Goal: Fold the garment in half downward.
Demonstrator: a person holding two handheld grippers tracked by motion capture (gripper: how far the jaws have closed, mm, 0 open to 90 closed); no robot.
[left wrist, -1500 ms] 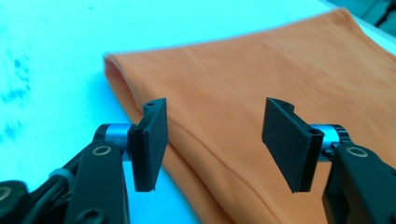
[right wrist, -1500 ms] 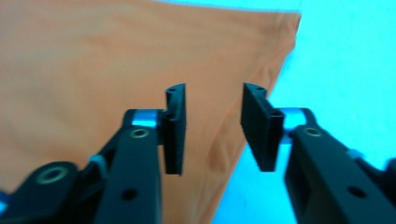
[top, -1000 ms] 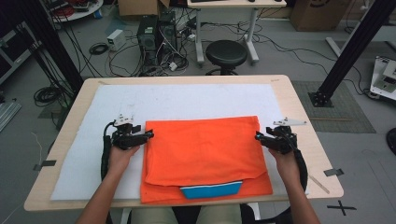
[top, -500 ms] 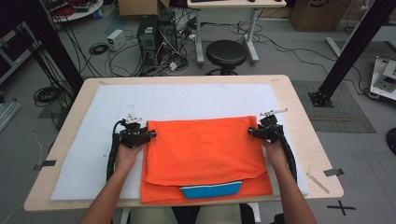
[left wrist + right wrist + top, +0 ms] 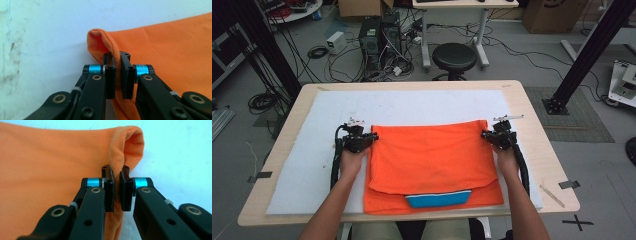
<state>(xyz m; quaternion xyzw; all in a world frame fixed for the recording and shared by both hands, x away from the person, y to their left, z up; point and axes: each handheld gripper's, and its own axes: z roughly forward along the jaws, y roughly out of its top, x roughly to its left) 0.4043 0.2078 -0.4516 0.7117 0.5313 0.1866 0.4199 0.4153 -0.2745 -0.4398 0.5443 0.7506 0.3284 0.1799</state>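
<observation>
High view | left claw (image 5: 373,137), right claw (image 5: 485,134) just closed, clamped on knit orange cloth (image 5: 432,160) corners

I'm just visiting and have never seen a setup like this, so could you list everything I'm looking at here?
Orange garment: one, orange with a blue collar band at its near edge, folded flat mid-table.
White mat: one, white, covering most of the tabletop.
Table: one, light wood.
Stool: one, black, on the floor beyond the table.
Computer tower: dark, on the floor among cables.
Cardboard boxes: brown, far back.
Left gripper: one, black, pinching the garment's far left corner.
Right gripper: one, black, pinching the far right corner.
Forearms: two, entering from the near edge.
</observation>
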